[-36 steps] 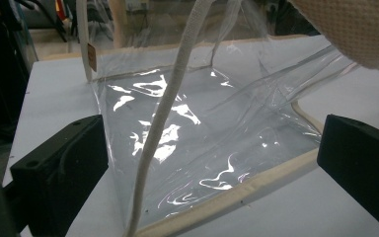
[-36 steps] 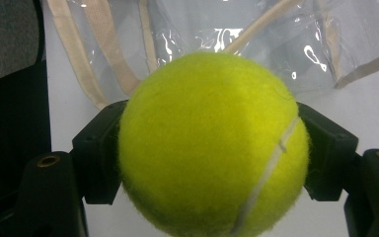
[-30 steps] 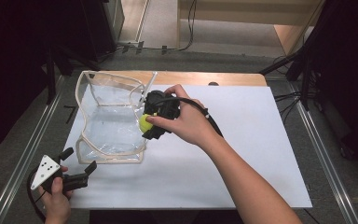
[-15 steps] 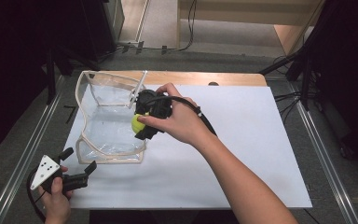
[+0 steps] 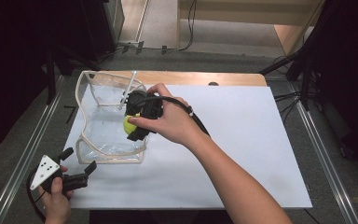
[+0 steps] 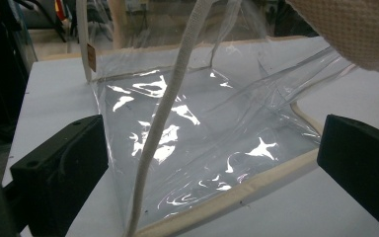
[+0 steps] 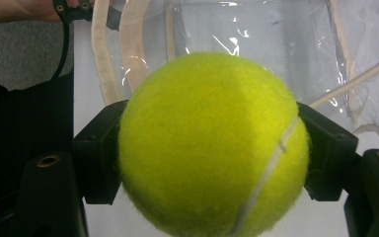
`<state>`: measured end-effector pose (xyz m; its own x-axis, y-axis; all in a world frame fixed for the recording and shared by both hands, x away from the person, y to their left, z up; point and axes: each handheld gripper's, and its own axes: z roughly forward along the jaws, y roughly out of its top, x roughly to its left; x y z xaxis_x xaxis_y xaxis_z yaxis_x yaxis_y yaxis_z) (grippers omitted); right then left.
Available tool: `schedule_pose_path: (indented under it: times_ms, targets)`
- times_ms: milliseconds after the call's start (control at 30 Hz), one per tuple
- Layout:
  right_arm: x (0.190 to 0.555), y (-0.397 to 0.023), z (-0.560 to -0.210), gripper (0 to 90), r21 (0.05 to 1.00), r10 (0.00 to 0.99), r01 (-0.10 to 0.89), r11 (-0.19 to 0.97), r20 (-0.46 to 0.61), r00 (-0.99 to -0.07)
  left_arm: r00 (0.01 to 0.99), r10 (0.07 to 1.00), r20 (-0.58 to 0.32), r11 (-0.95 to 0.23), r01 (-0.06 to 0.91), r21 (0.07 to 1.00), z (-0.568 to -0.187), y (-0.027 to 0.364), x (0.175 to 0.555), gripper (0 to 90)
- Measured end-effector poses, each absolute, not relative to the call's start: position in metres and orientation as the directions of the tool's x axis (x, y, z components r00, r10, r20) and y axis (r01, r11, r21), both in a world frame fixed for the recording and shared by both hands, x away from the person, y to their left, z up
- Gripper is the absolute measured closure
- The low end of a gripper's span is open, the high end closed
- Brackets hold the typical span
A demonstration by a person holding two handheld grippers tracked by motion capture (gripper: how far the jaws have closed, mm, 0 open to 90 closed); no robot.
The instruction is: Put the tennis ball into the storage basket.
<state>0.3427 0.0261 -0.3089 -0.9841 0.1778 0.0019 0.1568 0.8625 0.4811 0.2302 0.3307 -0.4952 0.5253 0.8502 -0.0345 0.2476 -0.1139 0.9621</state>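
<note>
**Ball over bag mouth: snag risk**

Right hand-held gripper point(image 5: 133, 128) clamps the tennis ball point(image 7: 212, 145) between its jaws, just above the clear plastic bag point(image 5: 105, 135). Left hand-held gripper point(image 5: 77, 164) sits wide, empty, beside the bag. Risk: the ball catches the bag's webbing strap point(image 6: 165, 111) or the floppy rim folds. Left gripper view shows the strap crossing the opening; high view doesn't.

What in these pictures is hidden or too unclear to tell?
- High view: most of the tennis ball is hidden by the right gripper and the hand.
- Right gripper view: the ball hides much of the clear bag behind it.
- Left gripper view: the left gripper jaw tips are cut off by the frame's edges.
</note>
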Motion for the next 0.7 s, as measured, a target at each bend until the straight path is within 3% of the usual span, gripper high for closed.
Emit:
schedule_pose_path:
  times_ms: [700]
  targets:
    - [0.349,0.052,-0.321,23.0,0.457,0.151,0.142,0.878,0.017,-0.988,0.527,0.849,-0.039,-0.110,0.247,0.963,-0.495,0.331,0.230,0.0]
